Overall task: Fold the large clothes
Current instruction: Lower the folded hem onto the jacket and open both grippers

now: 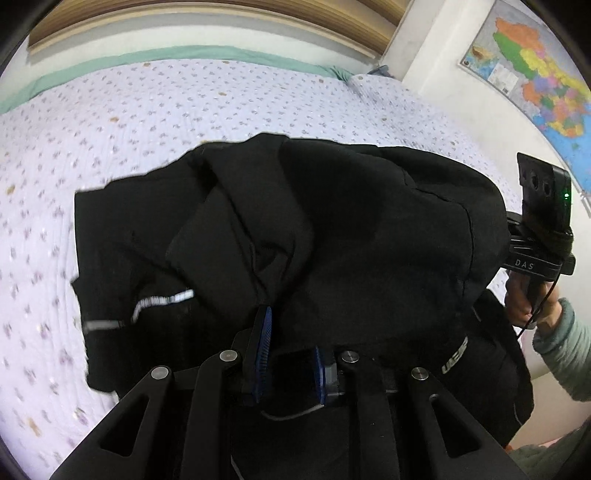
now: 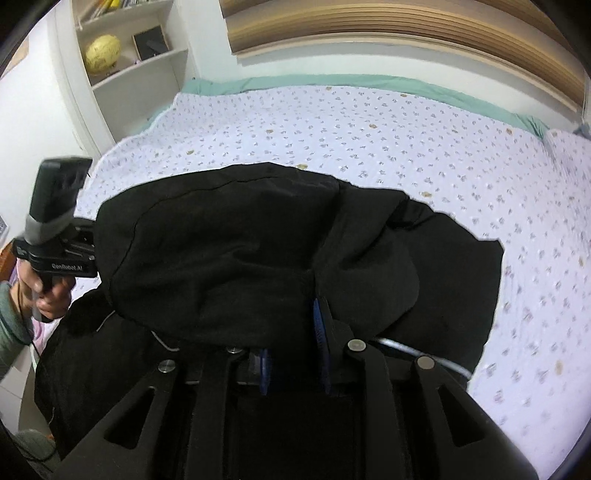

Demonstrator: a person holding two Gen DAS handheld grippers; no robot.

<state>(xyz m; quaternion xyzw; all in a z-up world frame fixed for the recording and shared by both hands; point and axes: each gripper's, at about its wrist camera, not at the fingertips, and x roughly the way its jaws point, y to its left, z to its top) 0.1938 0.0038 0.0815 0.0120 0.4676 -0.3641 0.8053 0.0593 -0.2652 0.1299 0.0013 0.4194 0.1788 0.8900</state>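
Both wrist views looked steeply down from close above the black garment [image 1: 332,229] onto the flowered bed [image 1: 147,110]. Each caught the other gripper at its edge; both shared the headboard [image 2: 406,33].

Both my views are evenly lit by soft, cool indoor light, with no glare and hardly any shadow on the bed [image 1: 147,122]. The black garment [image 1: 332,229] is so dark that its folds barely show. The bed's print smears with motion blur toward its near edges. Fisheye bending curves the headboard [image 2: 406,33], and black vignette fills the corners.
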